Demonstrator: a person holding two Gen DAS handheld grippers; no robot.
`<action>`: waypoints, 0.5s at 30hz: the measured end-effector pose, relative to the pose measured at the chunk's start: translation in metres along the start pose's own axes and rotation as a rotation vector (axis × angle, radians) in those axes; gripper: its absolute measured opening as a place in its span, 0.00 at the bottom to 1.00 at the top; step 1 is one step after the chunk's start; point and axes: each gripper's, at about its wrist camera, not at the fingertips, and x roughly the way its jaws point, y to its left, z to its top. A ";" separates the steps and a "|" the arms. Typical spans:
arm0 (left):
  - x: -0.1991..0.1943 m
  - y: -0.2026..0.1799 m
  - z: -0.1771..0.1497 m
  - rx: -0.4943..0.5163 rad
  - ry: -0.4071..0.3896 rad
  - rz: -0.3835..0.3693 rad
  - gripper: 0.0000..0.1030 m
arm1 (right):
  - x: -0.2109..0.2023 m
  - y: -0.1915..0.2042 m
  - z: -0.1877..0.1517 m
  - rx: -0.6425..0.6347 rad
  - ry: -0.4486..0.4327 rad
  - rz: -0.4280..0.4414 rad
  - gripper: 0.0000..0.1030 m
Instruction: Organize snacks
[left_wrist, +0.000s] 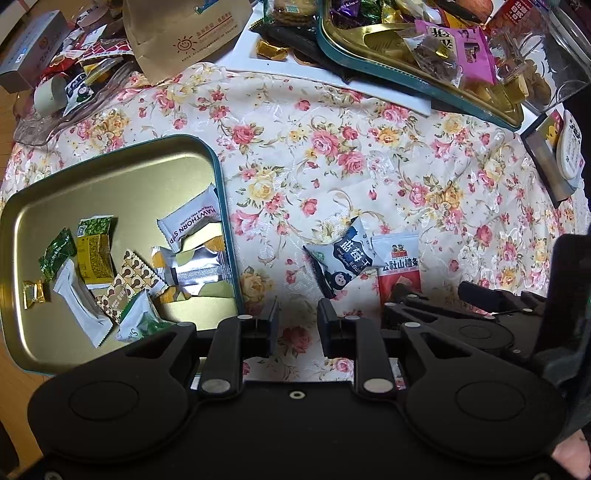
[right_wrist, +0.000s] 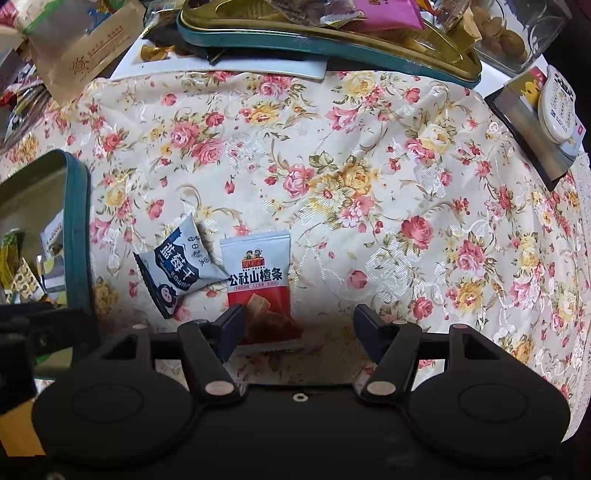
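Your right gripper (right_wrist: 299, 325) had its fingers apart, gripping nothing. The red snack packet (right_wrist: 260, 284) lay low in the frame, its lower left corner under the left finger (right_wrist: 231, 325), so a closing could pinch only the edge and drag the tablecloth (right_wrist: 369, 177). Your left gripper (left_wrist: 297, 321) stood apart over bare cloth, beside the tin tray (left_wrist: 110, 177).

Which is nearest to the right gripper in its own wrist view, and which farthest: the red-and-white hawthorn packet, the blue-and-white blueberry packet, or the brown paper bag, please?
1. Red-and-white hawthorn packet: right at the right gripper, by its left-hand jaw.
2. Blue-and-white blueberry packet: left of that, on the cloth.
3. Brown paper bag: far top left.
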 end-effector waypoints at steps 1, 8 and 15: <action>0.000 0.000 0.000 0.000 0.001 -0.001 0.32 | 0.000 0.002 0.001 -0.006 -0.002 -0.005 0.65; 0.001 0.008 0.000 -0.024 0.006 -0.001 0.32 | 0.006 0.010 0.005 -0.025 -0.008 -0.024 0.59; -0.001 0.006 0.001 -0.016 -0.009 -0.003 0.32 | 0.010 0.001 0.007 0.016 0.037 0.051 0.27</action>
